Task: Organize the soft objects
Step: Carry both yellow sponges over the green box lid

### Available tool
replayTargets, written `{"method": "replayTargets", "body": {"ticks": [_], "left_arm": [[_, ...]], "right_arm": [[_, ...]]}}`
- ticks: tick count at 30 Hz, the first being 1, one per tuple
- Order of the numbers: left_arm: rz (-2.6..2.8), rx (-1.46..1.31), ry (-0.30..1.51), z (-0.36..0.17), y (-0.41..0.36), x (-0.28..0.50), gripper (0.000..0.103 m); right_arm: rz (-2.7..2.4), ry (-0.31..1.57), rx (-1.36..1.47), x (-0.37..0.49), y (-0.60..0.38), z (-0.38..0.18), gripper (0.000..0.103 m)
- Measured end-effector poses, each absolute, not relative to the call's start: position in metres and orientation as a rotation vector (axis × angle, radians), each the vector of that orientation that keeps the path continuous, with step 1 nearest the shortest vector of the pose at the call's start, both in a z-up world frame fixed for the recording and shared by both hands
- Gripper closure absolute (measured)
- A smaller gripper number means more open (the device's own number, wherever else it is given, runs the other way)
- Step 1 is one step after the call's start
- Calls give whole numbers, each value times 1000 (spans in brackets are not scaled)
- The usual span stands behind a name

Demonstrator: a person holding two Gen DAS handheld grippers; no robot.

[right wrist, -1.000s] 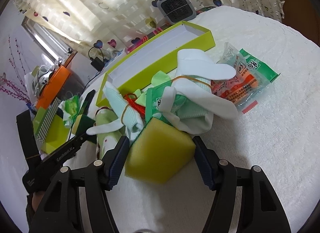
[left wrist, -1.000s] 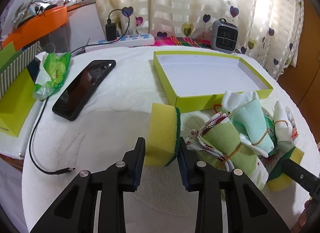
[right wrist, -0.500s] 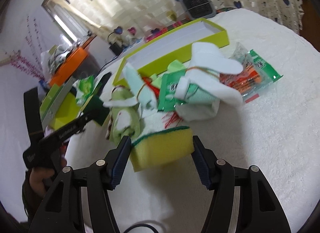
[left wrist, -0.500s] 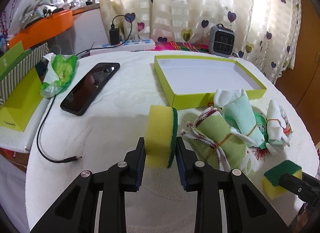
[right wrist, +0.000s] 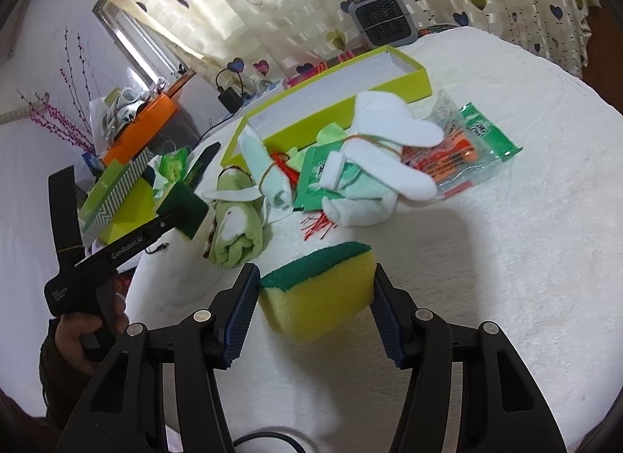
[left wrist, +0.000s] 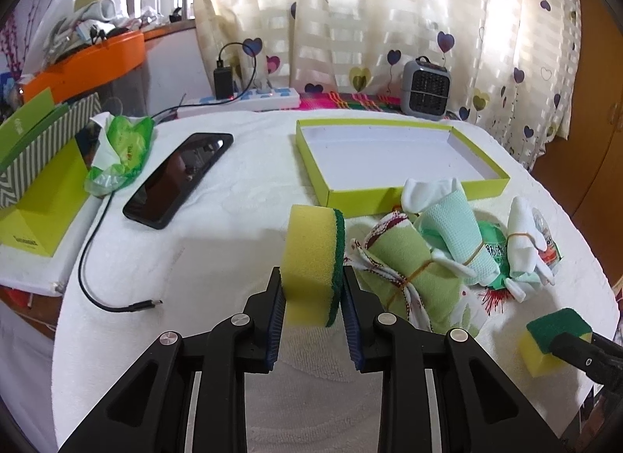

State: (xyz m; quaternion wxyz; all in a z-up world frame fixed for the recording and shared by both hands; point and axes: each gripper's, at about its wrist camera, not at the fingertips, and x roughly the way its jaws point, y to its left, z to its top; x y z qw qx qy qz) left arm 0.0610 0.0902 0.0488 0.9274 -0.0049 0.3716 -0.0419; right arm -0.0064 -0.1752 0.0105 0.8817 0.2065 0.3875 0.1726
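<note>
Both sponges lifted off the pile; left gripper, right gripper each squeezing its sponge tighter

Both grippers are matte black plastic. The left gripper has two long fingers faced with ribbed dark-blue pads, and each finger is built from flat linkage bars with triangular cut-outs, pinned by round silver screws. The right gripper is the same build: black linkage arms, silver screw heads, ribbed blue pads on the inner faces. From the right wrist view, the left gripper's side shows a pistol-style handle, white lettering along the bar, a smaller white label near the grip, and a thin band around its rear upright. A hand wraps the handle, with a dark sleeve at the wrist.
</note>
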Motion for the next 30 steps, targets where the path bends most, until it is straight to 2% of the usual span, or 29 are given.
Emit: {"method": "replayTargets", "body": {"ticks": [14, 30], "left_arm": [[-98, 1, 729, 72, 84, 66, 77], [-122, 44, 724, 94, 67, 129, 77]], "right_arm": [[316, 712, 392, 6, -203, 43, 46], [289, 713, 203, 99, -215, 78, 46]]}}
